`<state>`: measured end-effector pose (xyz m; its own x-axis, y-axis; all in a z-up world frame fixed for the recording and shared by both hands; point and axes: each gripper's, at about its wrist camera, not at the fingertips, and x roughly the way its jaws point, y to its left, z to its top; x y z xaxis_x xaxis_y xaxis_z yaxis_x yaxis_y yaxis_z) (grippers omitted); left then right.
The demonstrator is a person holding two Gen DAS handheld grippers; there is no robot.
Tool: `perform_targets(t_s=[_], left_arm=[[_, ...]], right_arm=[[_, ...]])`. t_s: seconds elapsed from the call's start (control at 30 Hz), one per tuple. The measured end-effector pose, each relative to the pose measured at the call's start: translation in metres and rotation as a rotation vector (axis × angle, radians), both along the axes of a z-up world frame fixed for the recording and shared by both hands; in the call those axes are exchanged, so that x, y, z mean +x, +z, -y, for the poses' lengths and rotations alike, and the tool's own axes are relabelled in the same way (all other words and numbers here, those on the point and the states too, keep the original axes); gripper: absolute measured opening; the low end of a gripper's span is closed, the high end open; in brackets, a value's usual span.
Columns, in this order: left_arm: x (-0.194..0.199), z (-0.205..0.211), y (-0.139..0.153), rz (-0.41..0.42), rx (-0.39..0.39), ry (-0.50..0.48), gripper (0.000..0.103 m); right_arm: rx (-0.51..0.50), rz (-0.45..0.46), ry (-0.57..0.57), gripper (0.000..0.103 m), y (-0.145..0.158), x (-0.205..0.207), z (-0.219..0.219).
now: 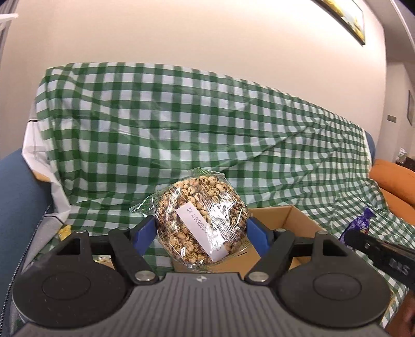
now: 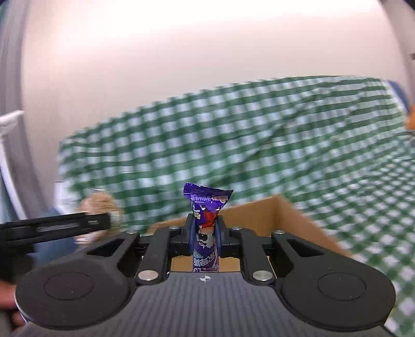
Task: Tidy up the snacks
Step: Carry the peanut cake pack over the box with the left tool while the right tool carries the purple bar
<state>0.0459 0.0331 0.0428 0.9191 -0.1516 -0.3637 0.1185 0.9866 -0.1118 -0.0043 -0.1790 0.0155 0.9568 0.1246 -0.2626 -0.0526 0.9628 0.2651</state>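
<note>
My left gripper (image 1: pixel 202 230) is shut on a round puffed-grain cake (image 1: pixel 199 220) in clear wrap with a white label; its blue pads press both sides. The cake hangs just over the near left corner of an open cardboard box (image 1: pixel 290 220). My right gripper (image 2: pixel 205 233) is shut on a slim purple snack packet (image 2: pixel 206 220) that stands upright between the pads, in front of the same cardboard box (image 2: pixel 262 215). In the left wrist view the purple packet (image 1: pixel 359 225) and the right gripper's black finger (image 1: pixel 384 251) show at the right edge. The left gripper's side (image 2: pixel 52 225) crosses the right wrist view.
A green-and-white checked cloth (image 1: pixel 181 124) covers the sofa and the surface under the box. An orange cushion (image 1: pixel 394 181) lies at the right, a blue armrest (image 1: pixel 18 191) at the left. A framed picture (image 1: pixel 345 18) hangs on the wall.
</note>
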Motion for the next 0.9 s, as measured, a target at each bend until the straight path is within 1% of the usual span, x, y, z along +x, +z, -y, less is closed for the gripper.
perform_targets(t_s=[0.07, 0.17, 0.37, 0.53, 0.67, 0.9], left_arm=[[0.0, 0.007, -0.002, 0.001, 0.006, -0.02, 0.08], [-0.001, 0.019, -0.005, 0.003, 0.017, -0.055, 0.08], [-0.005, 0.046, -0.012, 0.005, 0.052, -0.127, 0.08], [-0.007, 0.064, -0.018, 0.004, 0.084, -0.172, 0.08], [-0.008, 0.072, -0.023, 0.002, 0.106, -0.197, 0.08], [-0.007, 0.073, -0.026, -0.004, 0.108, -0.195, 0.08]], right_arm=[[-0.018, -0.023, -0.067, 0.016, -0.003, 0.004, 0.007], [-0.016, -0.048, -0.144, 0.016, -0.007, 0.008, 0.019], [-0.027, -0.057, -0.237, 0.016, -0.013, 0.013, 0.029], [-0.029, -0.066, -0.25, 0.016, -0.015, 0.013, 0.031], [-0.056, -0.057, -0.253, 0.016, -0.016, 0.013, 0.028], [-0.068, -0.05, -0.248, 0.016, -0.016, 0.013, 0.023]])
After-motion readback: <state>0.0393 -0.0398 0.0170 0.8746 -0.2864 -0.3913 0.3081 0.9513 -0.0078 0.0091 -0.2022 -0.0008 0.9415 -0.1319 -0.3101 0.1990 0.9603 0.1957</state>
